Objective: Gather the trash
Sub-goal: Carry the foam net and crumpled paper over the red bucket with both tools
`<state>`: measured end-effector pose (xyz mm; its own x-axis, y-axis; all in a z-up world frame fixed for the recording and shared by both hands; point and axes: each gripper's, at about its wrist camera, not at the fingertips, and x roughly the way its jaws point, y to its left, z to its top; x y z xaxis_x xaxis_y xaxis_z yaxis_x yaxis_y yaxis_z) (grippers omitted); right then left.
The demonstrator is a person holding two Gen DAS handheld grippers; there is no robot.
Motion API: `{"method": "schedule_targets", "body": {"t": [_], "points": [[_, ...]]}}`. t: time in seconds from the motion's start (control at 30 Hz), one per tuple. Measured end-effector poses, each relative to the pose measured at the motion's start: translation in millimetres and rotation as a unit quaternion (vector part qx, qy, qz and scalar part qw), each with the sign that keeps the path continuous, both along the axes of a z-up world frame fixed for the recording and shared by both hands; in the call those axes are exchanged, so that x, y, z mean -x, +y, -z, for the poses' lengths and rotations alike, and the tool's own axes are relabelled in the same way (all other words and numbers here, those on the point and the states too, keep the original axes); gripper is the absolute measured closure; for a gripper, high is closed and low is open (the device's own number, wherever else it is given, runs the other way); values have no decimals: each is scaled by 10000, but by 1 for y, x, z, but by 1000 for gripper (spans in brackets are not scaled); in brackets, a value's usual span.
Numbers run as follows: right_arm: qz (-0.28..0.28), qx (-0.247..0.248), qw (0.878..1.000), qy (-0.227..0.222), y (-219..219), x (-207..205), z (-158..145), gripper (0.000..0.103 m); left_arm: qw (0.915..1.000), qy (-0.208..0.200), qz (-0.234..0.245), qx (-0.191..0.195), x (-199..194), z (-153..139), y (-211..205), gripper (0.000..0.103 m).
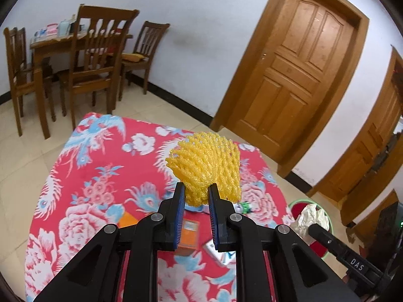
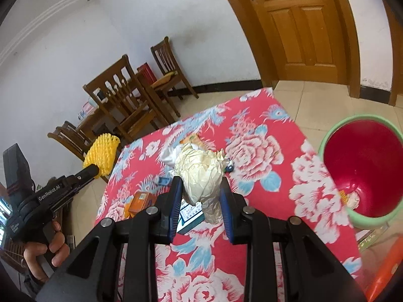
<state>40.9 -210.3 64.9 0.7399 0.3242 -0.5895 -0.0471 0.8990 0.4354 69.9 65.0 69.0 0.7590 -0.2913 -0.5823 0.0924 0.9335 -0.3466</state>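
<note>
My left gripper [image 1: 197,188] is shut on a yellow foam fruit net [image 1: 205,166], held up above the red flowered tablecloth [image 1: 100,176]. The right wrist view shows that same left gripper [image 2: 94,170] at the left with the net [image 2: 102,154], a hand [image 2: 47,251] on its grip. My right gripper [image 2: 200,181] is shut on a crumpled cream paper wad [image 2: 199,168], lifted over the table. A red bin with a green rim [image 2: 327,141] stands to the right of the table and has some scraps at its bottom. In the left wrist view the paper wad [image 1: 312,216] hangs over the bin [image 1: 299,202].
An orange box [image 2: 141,201], a white and teal carton [image 2: 190,216] and a small blue item [image 2: 229,167] lie on the cloth. Wooden chairs [image 1: 93,63] and a dining table [image 1: 50,44] stand behind. Wooden doors [image 1: 289,75] fill the right wall. An orange object [image 2: 385,264] lies on the floor.
</note>
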Motion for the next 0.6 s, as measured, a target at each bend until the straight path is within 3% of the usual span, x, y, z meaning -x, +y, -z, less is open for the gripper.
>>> {"method": "schedule_targets", "body": {"t": [0.6], "points": [[926, -156, 9954, -181, -77, 32, -11, 71, 9951, -64, 973, -167, 1, -14, -94, 85]]}}
